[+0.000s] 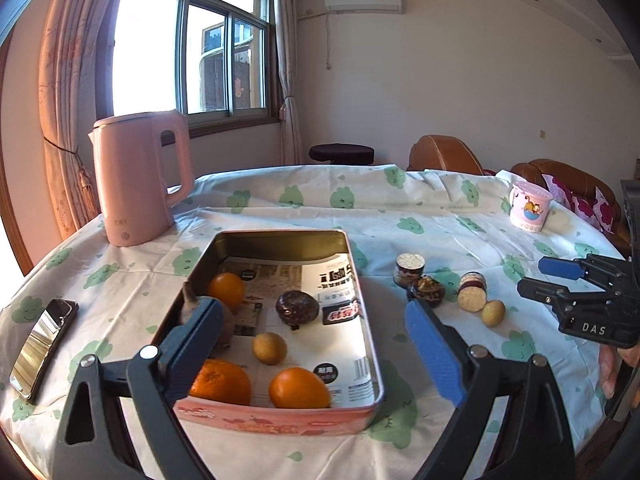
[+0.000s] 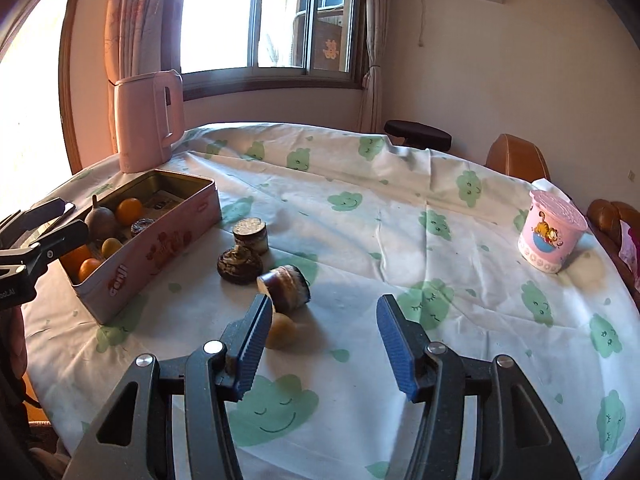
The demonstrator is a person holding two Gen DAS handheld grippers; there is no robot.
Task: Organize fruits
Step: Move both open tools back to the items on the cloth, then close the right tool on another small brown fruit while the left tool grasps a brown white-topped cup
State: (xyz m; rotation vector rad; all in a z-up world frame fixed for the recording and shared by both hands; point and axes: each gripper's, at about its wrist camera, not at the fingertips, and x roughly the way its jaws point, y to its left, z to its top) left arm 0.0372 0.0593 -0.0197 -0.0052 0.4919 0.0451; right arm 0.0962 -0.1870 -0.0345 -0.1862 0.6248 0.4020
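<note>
A pink tin box (image 1: 362,312) (image 2: 160,248) holds three oranges (image 1: 298,388), a small yellow fruit (image 1: 269,348), a dark round fruit (image 1: 297,307) and a brown fruit (image 1: 224,320). My left gripper (image 1: 314,344) hovers open and empty over the box. To the box's right on the cloth lie two cut purple-skinned pieces (image 2: 285,287) (image 2: 251,235), a dark fruit (image 2: 239,266) and a small yellow fruit (image 2: 281,331). My right gripper (image 2: 320,346) is open and empty, its left finger beside the yellow fruit; it also shows in the left wrist view (image 1: 556,280).
A pink kettle (image 1: 136,176) stands behind the box. A phone (image 1: 42,346) lies at the table's left edge. A pink cartoon cup (image 2: 550,236) stands at the far right. Chairs and a stool (image 2: 418,134) ring the round table.
</note>
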